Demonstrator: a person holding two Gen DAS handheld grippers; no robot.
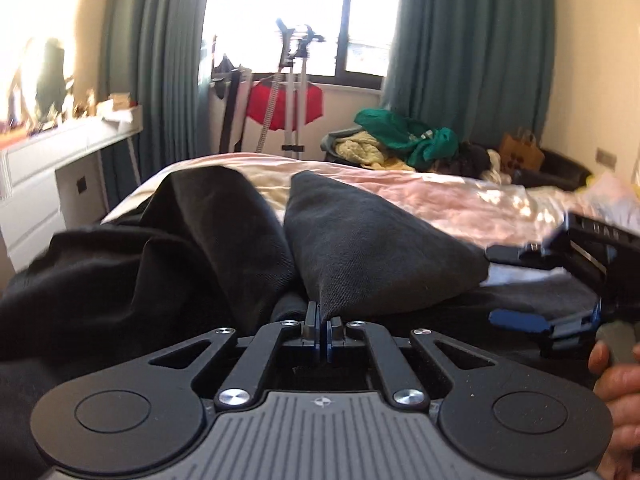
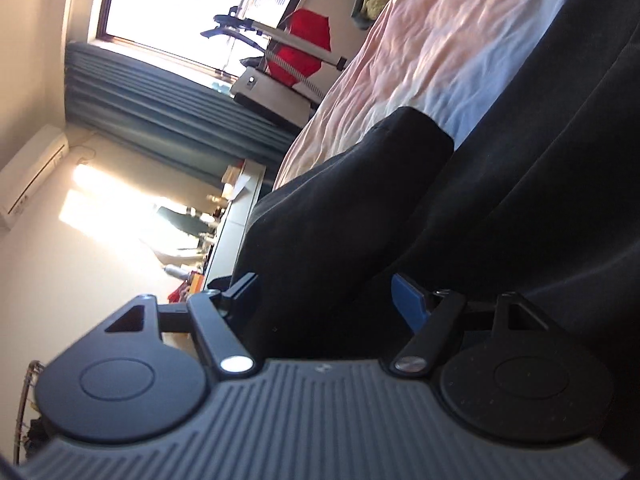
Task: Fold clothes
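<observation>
A black garment lies bunched on the bed, with a raised fold lifted into a peak. My left gripper is shut on the edge of that fold, low and near the camera. My right gripper shows at the right edge of the left wrist view, turned on its side, jaws apart. In the right wrist view the right gripper is open, with black cloth lying between its fingers; the blue pad shows on one finger.
The bed has a pale pink sheet. A pile of green and yellow clothes sits beyond the bed. A white desk stands at the left. A stand with a red cloth is by the window.
</observation>
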